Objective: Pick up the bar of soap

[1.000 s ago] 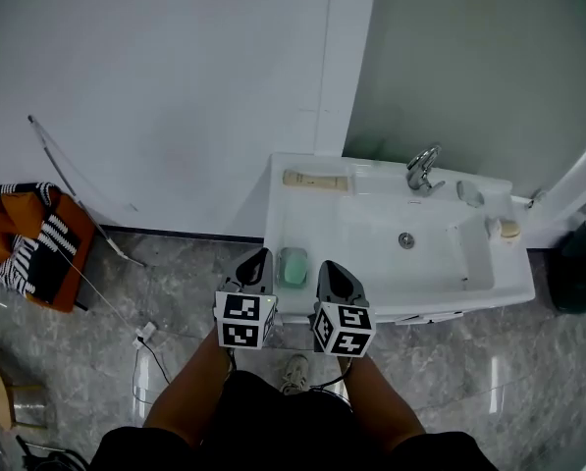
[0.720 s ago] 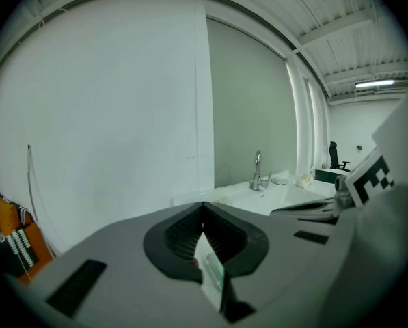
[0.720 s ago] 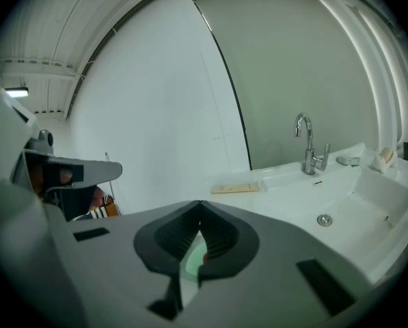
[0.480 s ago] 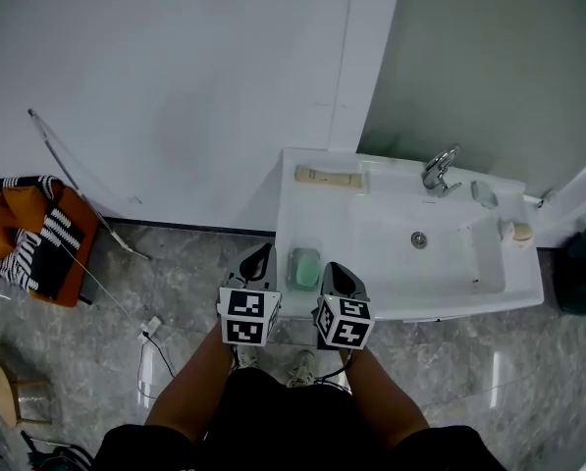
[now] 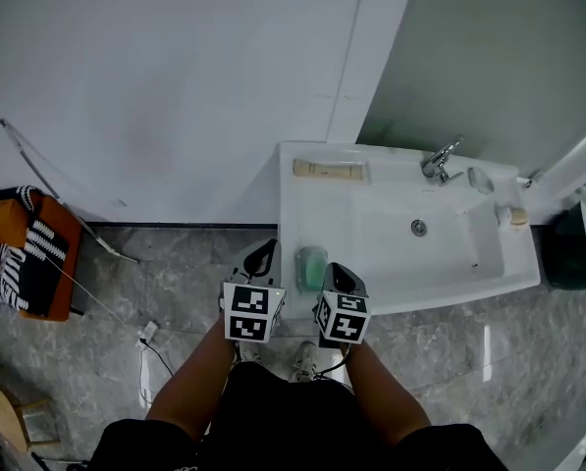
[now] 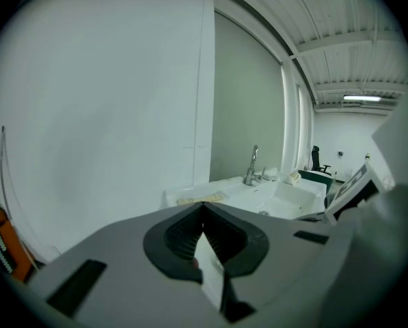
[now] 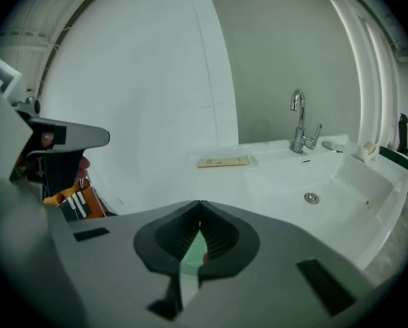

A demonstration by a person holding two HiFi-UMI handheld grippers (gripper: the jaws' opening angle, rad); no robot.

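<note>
Pale green bar of soap (image 5: 313,266): on the near left corner of the white ceramic washbasin (image 5: 391,263), just ahead of your right gripper (image 5: 334,273) jaws and right of your left gripper (image 5: 262,255) jaws. Chrome tap (image 5: 438,161): far rim, ahead-right of both. Flat beige tube (image 5: 329,170): far rim, straight ahead.

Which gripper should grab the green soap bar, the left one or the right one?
Right. The right gripper is nearest the pale green bar of soap on the white sink ledge, and green shows just under its shut jaws. The left gripper, also shut, sits farther aside.
</note>
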